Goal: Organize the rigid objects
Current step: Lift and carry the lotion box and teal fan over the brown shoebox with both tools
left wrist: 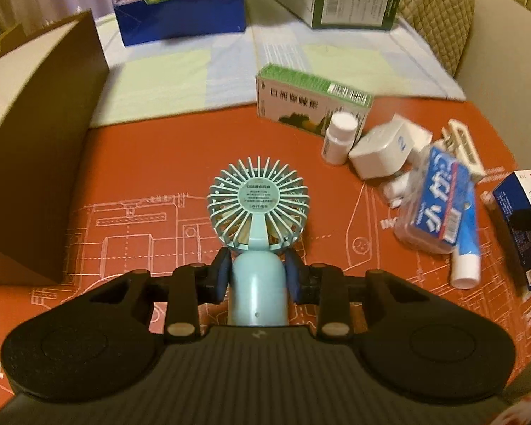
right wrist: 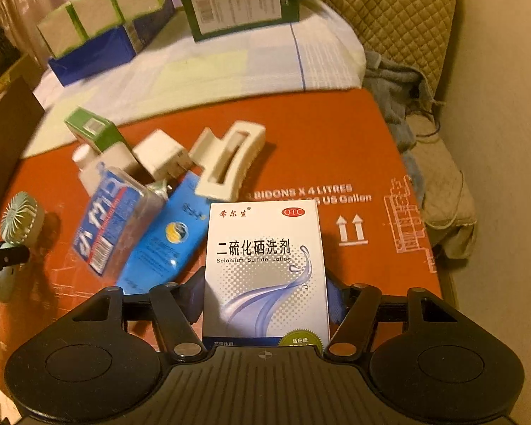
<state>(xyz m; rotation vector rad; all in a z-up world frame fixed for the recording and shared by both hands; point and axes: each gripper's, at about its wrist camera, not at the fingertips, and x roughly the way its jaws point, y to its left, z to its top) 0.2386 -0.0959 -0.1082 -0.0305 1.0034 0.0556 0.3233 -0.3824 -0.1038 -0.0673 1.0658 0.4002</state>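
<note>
My left gripper (left wrist: 256,269) is shut on the handle of a light-blue handheld fan (left wrist: 258,205), held over the red cardboard sheet (left wrist: 159,163). The fan also shows at the left edge of the right wrist view (right wrist: 17,219). My right gripper (right wrist: 265,297) is shut on a white and blue Selenium Sulfide Lotion box (right wrist: 265,269), which also shows at the right edge of the left wrist view (left wrist: 520,219). Between them lies a pile: a blue packet (left wrist: 439,202), a blue tube (right wrist: 159,244), a white pill bottle (left wrist: 338,136), a white adapter (left wrist: 382,152), a cream hair clip (right wrist: 230,159) and a green box (left wrist: 311,101).
A brown cardboard box (left wrist: 32,163) stands at the left. Behind the red sheet a checked cloth (left wrist: 201,67) carries a blue box (left wrist: 180,14) with green-white packs and a dark green carton (left wrist: 354,0). A quilted chair (right wrist: 400,21) and grey cloth (right wrist: 396,106) are at the right.
</note>
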